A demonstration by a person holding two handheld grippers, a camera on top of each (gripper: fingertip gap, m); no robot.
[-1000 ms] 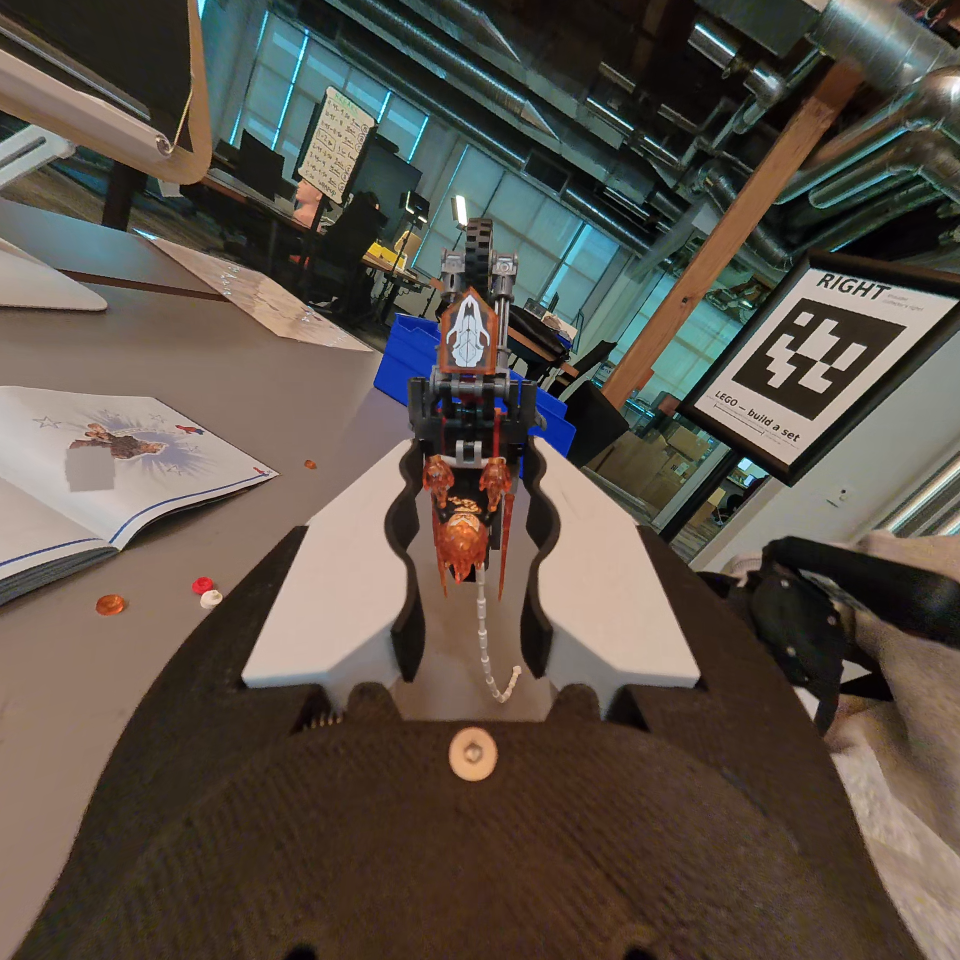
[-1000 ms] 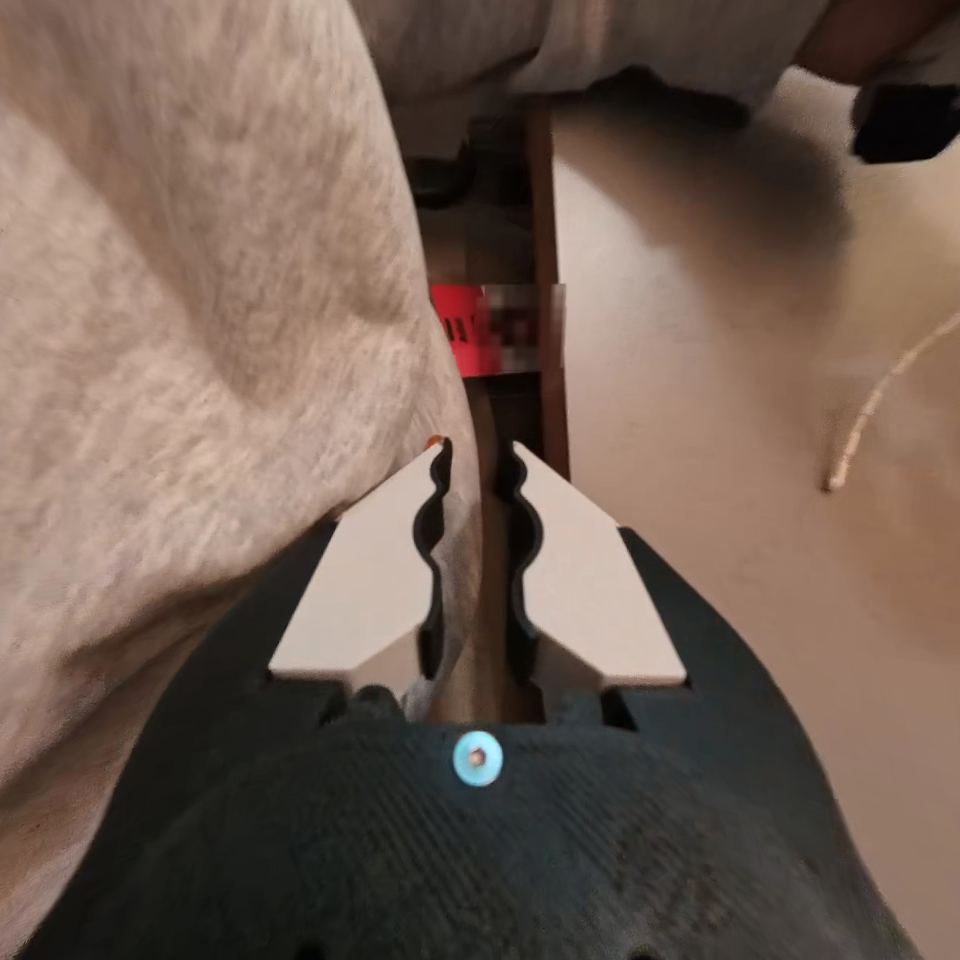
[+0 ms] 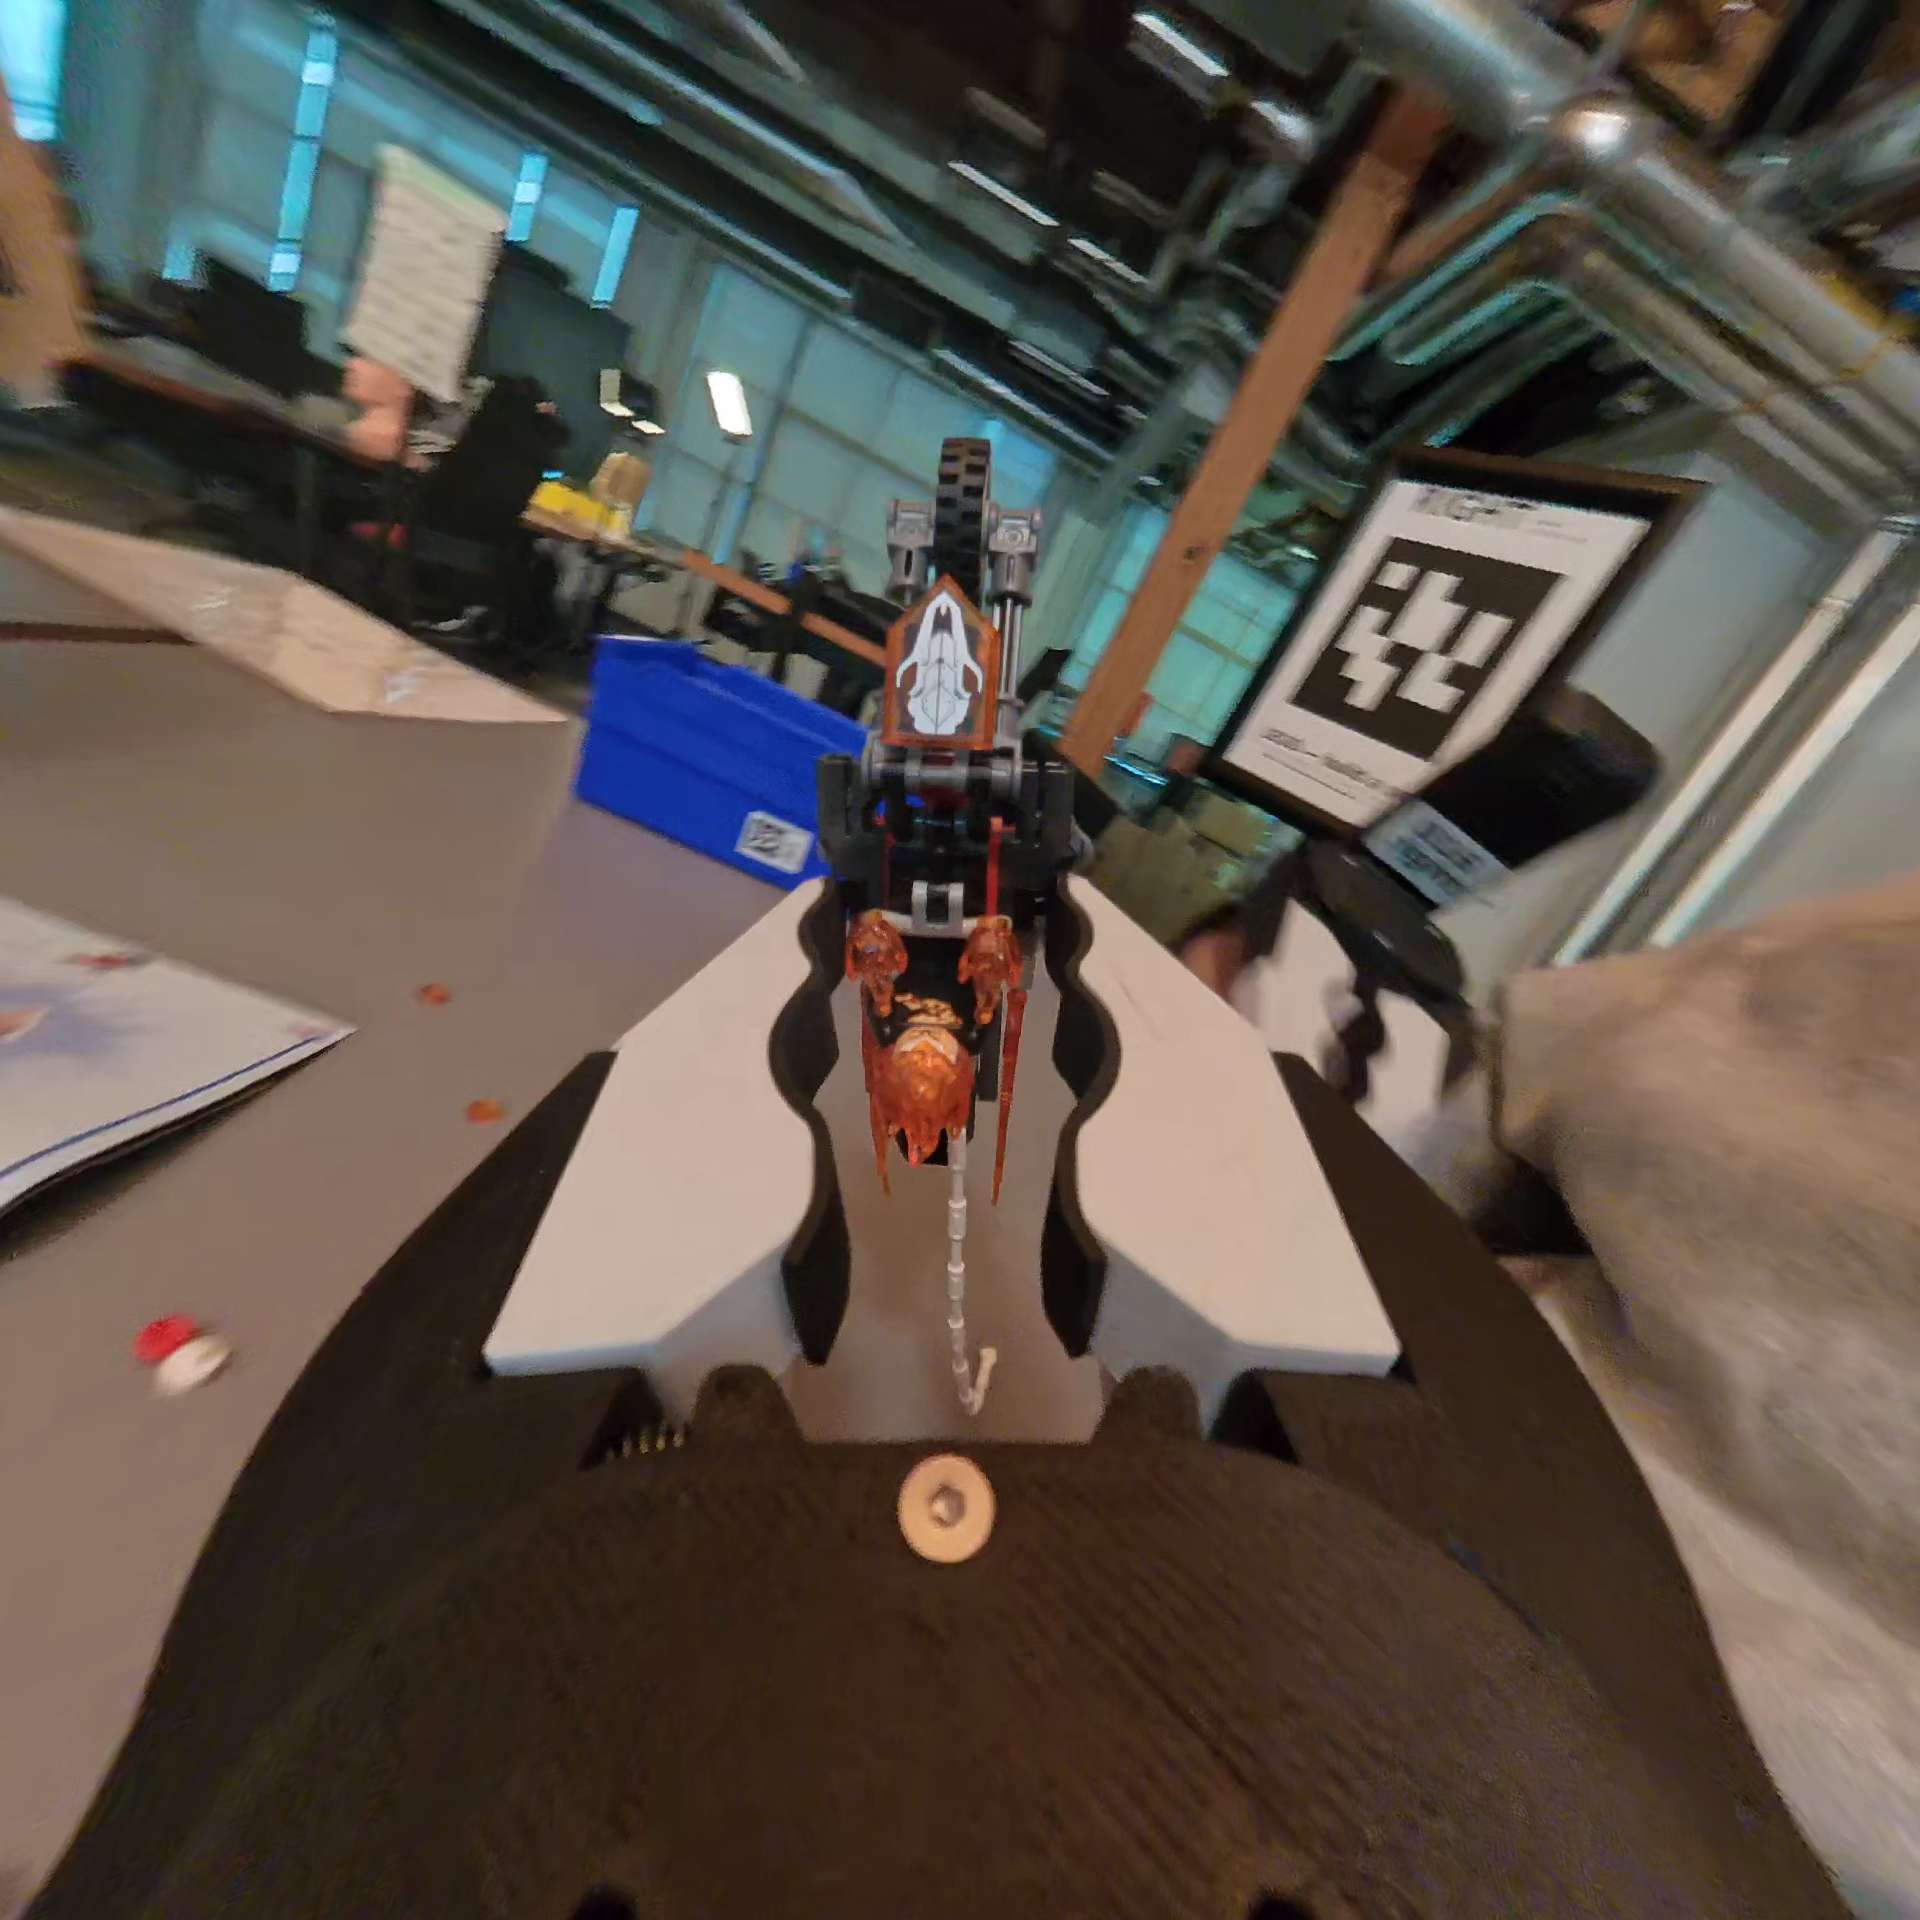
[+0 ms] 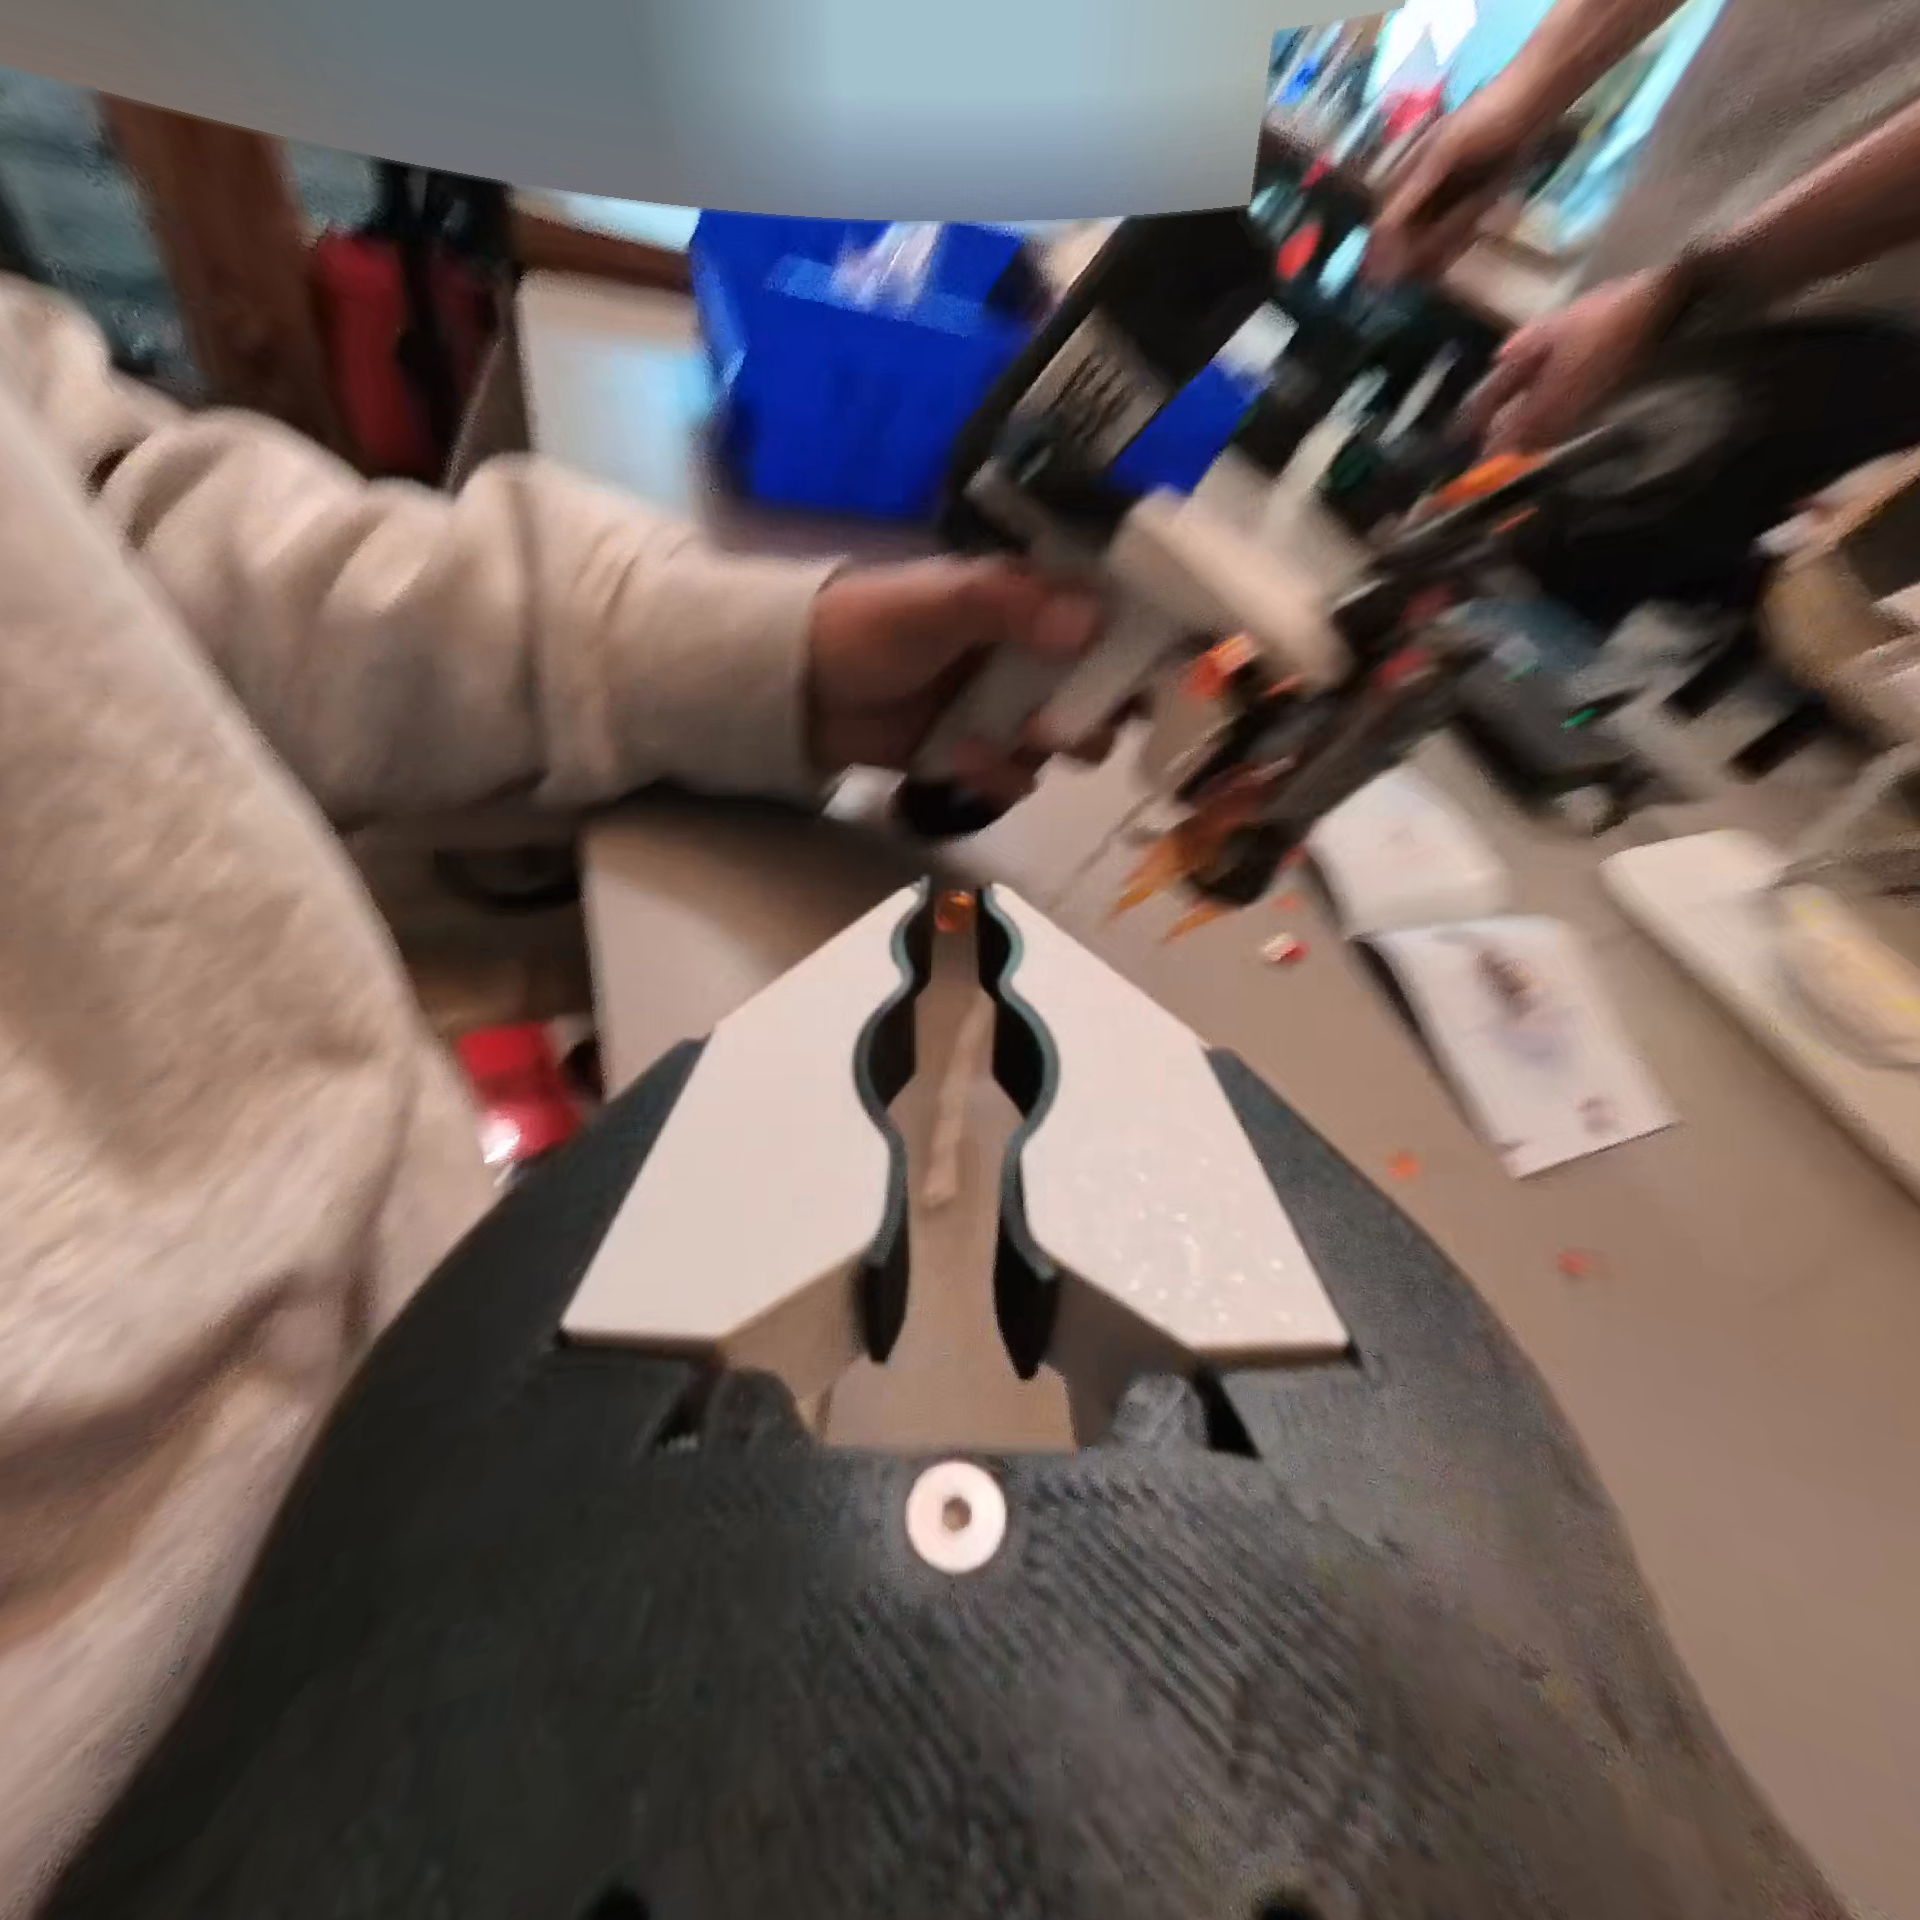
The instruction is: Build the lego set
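My left gripper (image 3: 940, 902) is shut on a black Lego motorcycle model (image 3: 940, 831). The model has orange flame parts, a black tyre on top and a white chain hanging between the fingers. It is held above the grey table (image 3: 312, 852). My right gripper (image 4: 954, 902) is shut on a small round orange piece (image 4: 954, 912) pinched at its tips. In the blurred right wrist view, a hand (image 4: 935, 644) holds the left gripper with the model (image 4: 1278, 769) just beyond and to the right of my right fingertips.
An open instruction booklet (image 3: 125, 1049) lies on the left of the table and also shows in the right wrist view (image 4: 1507, 1039). Small red and white pieces (image 3: 177, 1351) and orange studs (image 3: 483, 1112) lie loose. A blue bin (image 3: 707, 748) stands behind. A beige sleeve (image 4: 208, 831) fills the left. The left gripper's tips are roughly 10 centimeters from the right gripper's.
My right gripper has swung up from beside the clothing and now faces the table and the left gripper. My left gripper has shifted slightly and still holds the model.
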